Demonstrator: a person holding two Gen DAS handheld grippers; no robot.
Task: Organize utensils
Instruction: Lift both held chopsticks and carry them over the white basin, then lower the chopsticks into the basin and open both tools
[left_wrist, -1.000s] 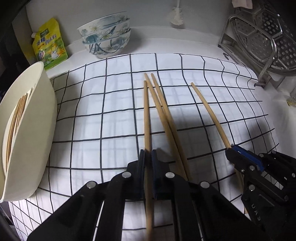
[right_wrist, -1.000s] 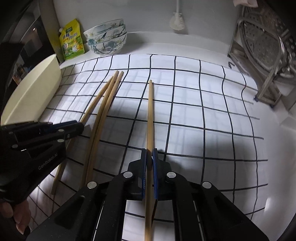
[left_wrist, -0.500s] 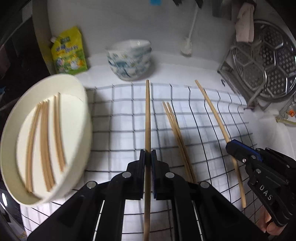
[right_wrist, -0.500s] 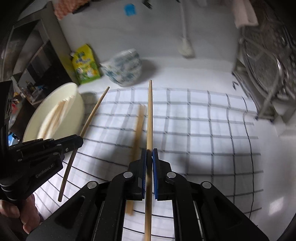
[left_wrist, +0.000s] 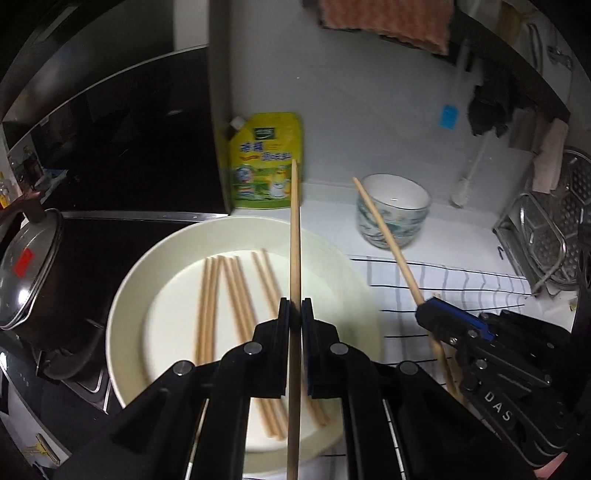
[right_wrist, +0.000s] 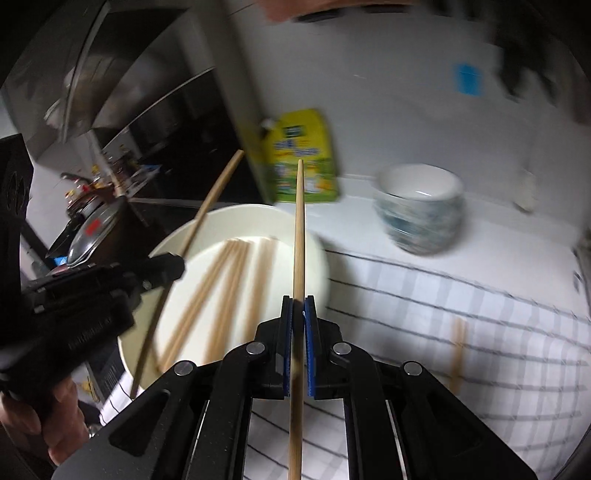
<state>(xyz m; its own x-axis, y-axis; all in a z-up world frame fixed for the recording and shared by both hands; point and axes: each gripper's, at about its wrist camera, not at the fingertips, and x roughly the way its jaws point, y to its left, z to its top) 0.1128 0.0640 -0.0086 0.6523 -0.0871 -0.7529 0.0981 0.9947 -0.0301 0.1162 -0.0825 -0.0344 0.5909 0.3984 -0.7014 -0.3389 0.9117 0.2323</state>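
Note:
My left gripper (left_wrist: 294, 310) is shut on a wooden chopstick (left_wrist: 294, 236) and holds it above the cream plate (left_wrist: 125, 314), which has several chopsticks (left_wrist: 229, 295) lying in it. My right gripper (right_wrist: 298, 308) is shut on another chopstick (right_wrist: 299, 229), raised near the plate's right rim (right_wrist: 321, 266). The right gripper also shows in the left wrist view (left_wrist: 428, 314) and the left gripper in the right wrist view (right_wrist: 173, 267). More chopsticks (right_wrist: 458, 350) lie on the checked cloth (right_wrist: 480, 314).
A yellow-green refill pouch (left_wrist: 266, 162) leans on the back wall. Stacked patterned bowls (left_wrist: 391, 210) stand behind the cloth. A metal dish rack (left_wrist: 546, 236) is at the right. A lidded pot (left_wrist: 26, 266) sits on the dark stove at the left.
Both grippers lifted their chopsticks off the cloth and swung left. The plate, at the left edge a second ago, is now under the left gripper's chopstick.

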